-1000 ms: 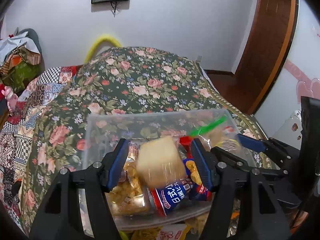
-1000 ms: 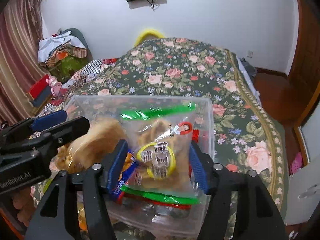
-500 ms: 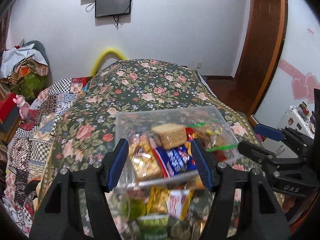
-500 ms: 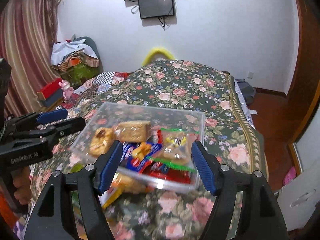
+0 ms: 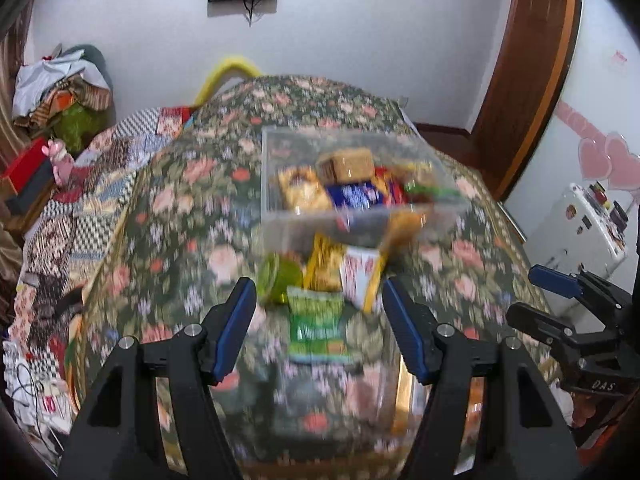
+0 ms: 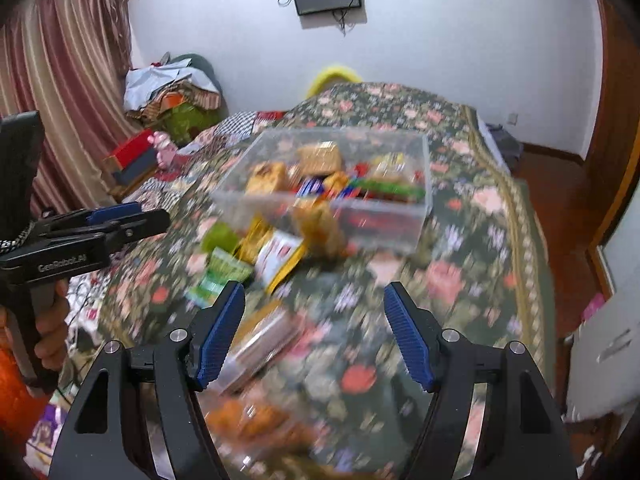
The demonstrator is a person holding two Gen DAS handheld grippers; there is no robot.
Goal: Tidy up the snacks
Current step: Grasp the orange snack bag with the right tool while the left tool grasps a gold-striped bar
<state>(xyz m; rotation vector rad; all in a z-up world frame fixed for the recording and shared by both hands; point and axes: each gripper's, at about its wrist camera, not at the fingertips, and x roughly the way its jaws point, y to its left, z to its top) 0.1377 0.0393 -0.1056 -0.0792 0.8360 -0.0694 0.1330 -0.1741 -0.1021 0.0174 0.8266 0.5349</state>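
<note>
A clear plastic box (image 5: 276,216) (image 6: 427,168) stands on the floral bedspread, holding several snack packs, with a tan cake block (image 5: 352,163) (image 6: 320,157) on top. Loose snacks lie in front of it: a green pack (image 5: 318,322) (image 6: 218,280), a yellow pack (image 5: 326,266) and a white-red pack (image 6: 278,254). My left gripper (image 5: 320,330) is open and empty, well back from the box. My right gripper (image 6: 314,336) is open and empty, also pulled back; it shows at the right of the left wrist view (image 5: 560,300).
The flowered bed (image 6: 460,280) fills the middle. A clear pack (image 6: 260,344) and an orange snack (image 6: 256,420) lie near the front edge. Clothes pile (image 5: 60,88), curtain (image 6: 60,80) at left; wooden door (image 5: 532,60) and white appliance (image 5: 580,232) at right.
Both grippers have drawn back and up from the box, so the box looks farther away and the loose snacks in front of it have come into view. Both stay open.
</note>
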